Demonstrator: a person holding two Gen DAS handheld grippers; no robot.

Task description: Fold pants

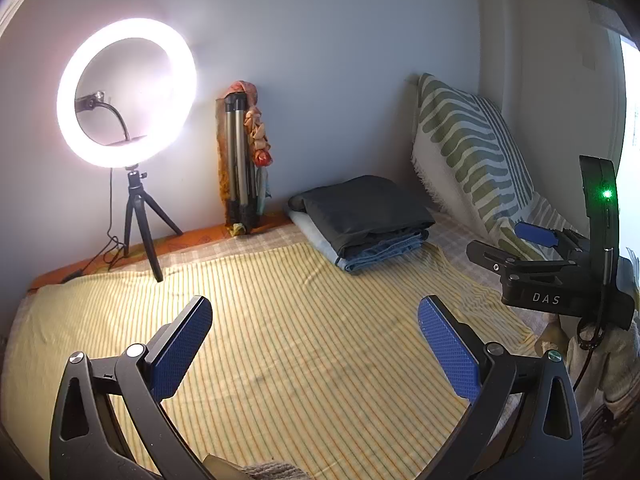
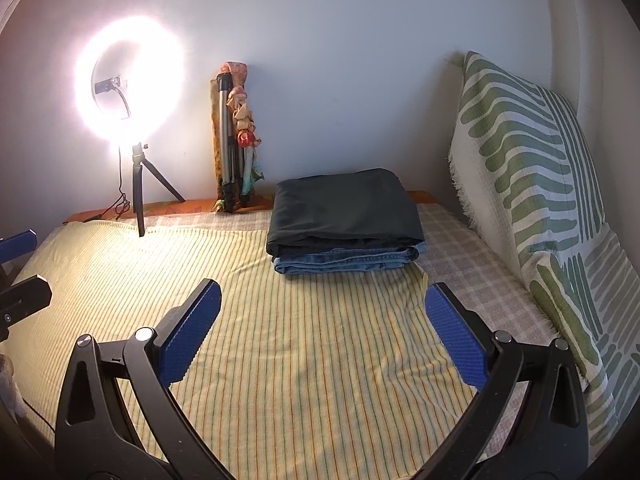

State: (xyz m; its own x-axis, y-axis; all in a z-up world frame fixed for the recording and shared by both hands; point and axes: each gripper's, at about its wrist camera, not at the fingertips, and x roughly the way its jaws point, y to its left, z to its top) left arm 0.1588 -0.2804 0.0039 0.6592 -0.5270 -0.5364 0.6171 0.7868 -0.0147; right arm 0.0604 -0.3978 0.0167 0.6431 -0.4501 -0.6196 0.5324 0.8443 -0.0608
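A yellow striped bedsheet covers the bed; far right, dark folded pants top folded jeans. Left gripper and right gripper hover released, empty; folding looks finished.

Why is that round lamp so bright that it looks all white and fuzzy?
Right wrist view: the ring light glares so hard that its edges smear into the wall. Left wrist view: the ring is sharper but still washed out, brightening the striped sheet nearby. Both fisheye views bend the walls.
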